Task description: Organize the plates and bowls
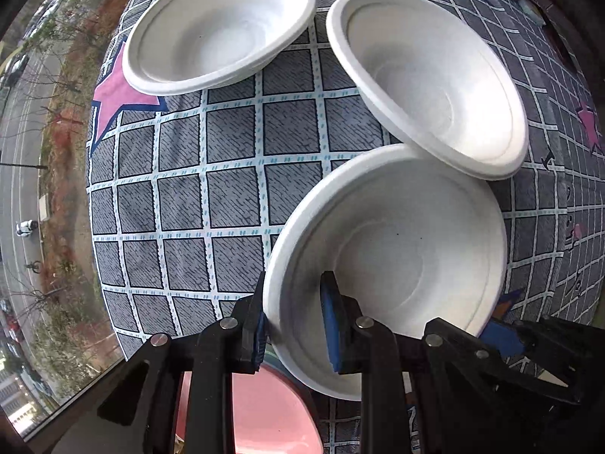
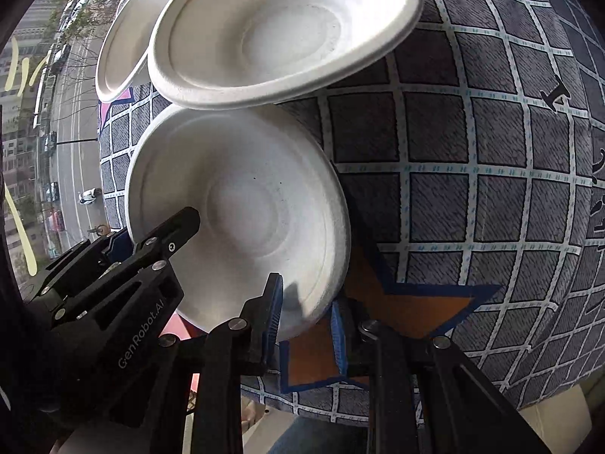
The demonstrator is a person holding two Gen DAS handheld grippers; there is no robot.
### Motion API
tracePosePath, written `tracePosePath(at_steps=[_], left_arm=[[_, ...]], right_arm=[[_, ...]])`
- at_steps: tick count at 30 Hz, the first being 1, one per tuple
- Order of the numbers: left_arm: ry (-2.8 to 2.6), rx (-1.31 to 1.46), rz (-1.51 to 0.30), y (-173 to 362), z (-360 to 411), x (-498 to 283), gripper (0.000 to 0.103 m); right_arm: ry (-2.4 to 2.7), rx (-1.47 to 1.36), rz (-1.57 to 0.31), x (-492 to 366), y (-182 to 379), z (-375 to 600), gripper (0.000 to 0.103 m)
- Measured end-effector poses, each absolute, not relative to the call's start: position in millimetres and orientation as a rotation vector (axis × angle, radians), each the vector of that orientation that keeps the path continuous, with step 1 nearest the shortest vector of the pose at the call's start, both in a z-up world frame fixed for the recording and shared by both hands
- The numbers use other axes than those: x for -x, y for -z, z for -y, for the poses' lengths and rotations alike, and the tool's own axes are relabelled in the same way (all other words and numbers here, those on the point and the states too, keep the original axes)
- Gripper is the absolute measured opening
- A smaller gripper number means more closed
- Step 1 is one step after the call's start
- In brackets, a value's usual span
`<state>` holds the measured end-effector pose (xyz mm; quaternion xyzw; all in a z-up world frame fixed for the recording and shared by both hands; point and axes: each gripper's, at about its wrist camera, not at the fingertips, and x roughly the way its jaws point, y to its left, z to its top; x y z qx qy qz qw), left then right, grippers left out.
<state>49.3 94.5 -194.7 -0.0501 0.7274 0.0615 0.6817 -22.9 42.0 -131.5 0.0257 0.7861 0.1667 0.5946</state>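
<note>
Grid-print cloth on worktop [image 1: 234, 196] by window. Left tool [image 1: 293, 325] and right tool [image 2: 306, 321] both clamped on near white bowl [image 1: 397, 257] rim, opposite sides. Two more bowls [image 1: 223, 26] beyond, unstacked; pink plate [image 1: 264, 416] below. Sorting barely begun.

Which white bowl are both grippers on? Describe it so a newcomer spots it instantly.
On the grey checked tablecloth lie three white bowls. It is the nearest bowl, at the table's near edge, its far rim tucked under the middle bowl. Only it has the left gripper and right gripper clamped on opposite sides of its rim.
</note>
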Motion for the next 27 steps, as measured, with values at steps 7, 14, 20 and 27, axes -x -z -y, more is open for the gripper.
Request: tracePosePath(at_steps=[7, 14, 20, 27], left_arm=[[-0.062, 0.091, -1.667, 194, -32, -37, 0.026], [0.021, 0.076, -1.682, 193, 28, -33, 0.026], [0.086, 0.034, -1.666, 186, 76, -41, 0.026], [0.062, -0.018, -1.658, 190, 134, -75, 0.063]], right_arm=[[-0.329, -0.028, -1.820, 27, 124, 17, 0.025], [-0.262, -0.005, -1.798, 22, 111, 85, 0.025], [-0.206, -0.024, -1.775, 13, 94, 142, 0.025], [-0.177, -0.069, -1.758, 6, 74, 236, 0.025]])
